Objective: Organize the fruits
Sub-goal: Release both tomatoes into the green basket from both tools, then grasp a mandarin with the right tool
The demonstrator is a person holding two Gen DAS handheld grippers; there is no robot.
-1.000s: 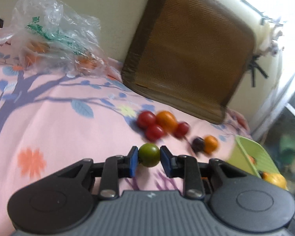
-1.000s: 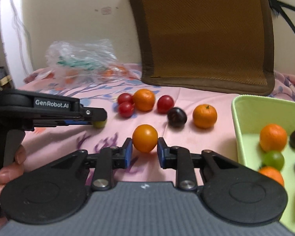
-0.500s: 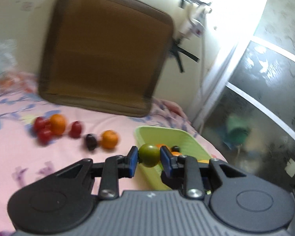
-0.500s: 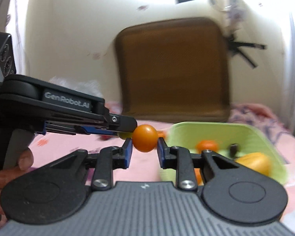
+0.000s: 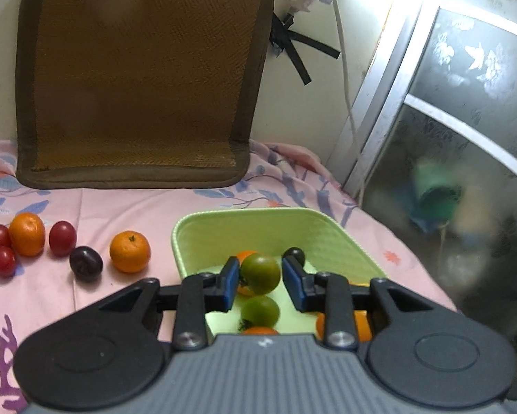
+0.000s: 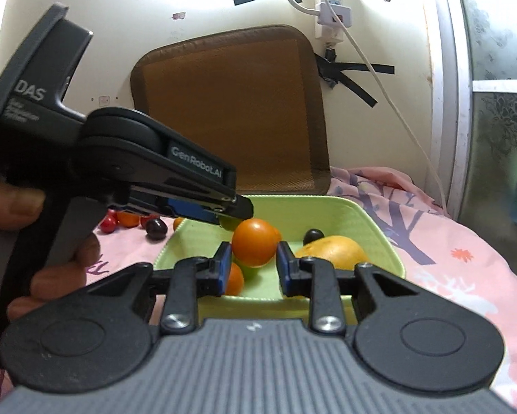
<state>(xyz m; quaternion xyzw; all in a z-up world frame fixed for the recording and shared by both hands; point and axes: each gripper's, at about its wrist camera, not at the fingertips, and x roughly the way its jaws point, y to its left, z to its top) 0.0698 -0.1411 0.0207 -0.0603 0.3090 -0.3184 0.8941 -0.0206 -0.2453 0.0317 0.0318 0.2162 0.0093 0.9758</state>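
My left gripper (image 5: pixel 260 276) hangs over the near end of the light green tray (image 5: pixel 251 214). Its jaws are opening, and the green tomato (image 5: pixel 258 269) sits between the blue pads with a thin gap on each side. In the right wrist view the left gripper (image 6: pixel 236 211) reaches in from the left above the tray (image 6: pixel 310 208). My right gripper (image 6: pixel 253 262) is over the tray's near rim. It is shut on an orange tomato (image 6: pixel 255 245) and its jaws are just starting to part. The tray holds another green tomato (image 5: pixel 260 310), a dark plum (image 5: pixel 294 255), oranges and a large yellow fruit (image 6: pixel 331 252).
Loose fruit lies on the pink sheet left of the tray: a mandarin (image 5: pixel 130 251), a dark plum (image 5: pixel 86 263), red tomatoes (image 5: pixel 62 238) and an orange (image 5: pixel 27 234). A brown cushion (image 5: pixel 137 79) leans on the wall. A frosted glass door (image 5: pixel 465 138) stands to the right. A hand (image 6: pixel 61 276) grips the left tool.
Both grippers swung right, from above the loose fruit to over the green tray, each carrying its tomato. The left pads have now drawn slightly away from the green tomato.
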